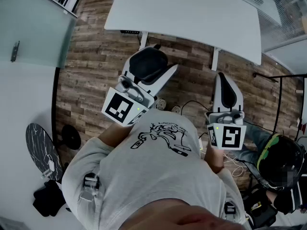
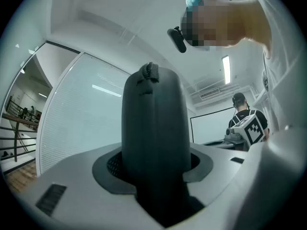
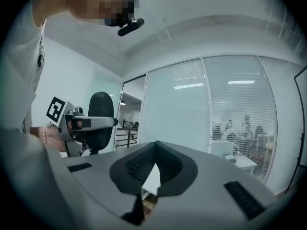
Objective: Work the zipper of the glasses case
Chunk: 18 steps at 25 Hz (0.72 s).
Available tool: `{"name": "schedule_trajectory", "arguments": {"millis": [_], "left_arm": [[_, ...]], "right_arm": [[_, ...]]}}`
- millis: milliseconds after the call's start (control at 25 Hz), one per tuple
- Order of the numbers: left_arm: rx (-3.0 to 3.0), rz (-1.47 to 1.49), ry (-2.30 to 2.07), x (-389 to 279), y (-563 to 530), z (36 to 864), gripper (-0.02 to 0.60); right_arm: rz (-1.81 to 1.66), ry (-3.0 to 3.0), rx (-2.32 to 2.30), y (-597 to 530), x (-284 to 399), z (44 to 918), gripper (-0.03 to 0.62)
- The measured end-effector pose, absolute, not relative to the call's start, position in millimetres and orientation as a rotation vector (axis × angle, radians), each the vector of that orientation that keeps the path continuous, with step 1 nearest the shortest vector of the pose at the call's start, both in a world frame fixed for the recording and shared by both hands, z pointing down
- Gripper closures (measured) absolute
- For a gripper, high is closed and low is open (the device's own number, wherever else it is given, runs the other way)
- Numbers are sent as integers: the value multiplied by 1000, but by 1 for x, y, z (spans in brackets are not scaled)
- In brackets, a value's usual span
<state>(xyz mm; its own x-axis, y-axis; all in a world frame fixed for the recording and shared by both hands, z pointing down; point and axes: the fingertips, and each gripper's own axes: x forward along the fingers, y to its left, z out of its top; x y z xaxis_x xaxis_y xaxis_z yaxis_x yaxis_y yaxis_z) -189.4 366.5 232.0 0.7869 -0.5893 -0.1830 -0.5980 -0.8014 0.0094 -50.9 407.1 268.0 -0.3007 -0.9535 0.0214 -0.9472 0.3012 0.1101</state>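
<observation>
- Your left gripper (image 1: 149, 75) is held ahead of your chest, jaws clamped on the glasses case (image 2: 153, 128).
- Your right gripper (image 1: 224, 83) points level beside it, apart, jaws closed together on nothing.

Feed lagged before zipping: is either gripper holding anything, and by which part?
The left gripper clamps the dark grey zippered glasses case by its near end, zipper pull at the free end. The right gripper is shut, empty.
</observation>
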Motion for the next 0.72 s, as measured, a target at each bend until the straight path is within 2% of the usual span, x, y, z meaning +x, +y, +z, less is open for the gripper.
{"name": "schedule_trajectory", "arguments": {"millis": [720], "left_arm": [[-2932,210,989,-238,325,244,339]], "right_arm": [[-130,-2471,1851,374,-98,262,588]]}}
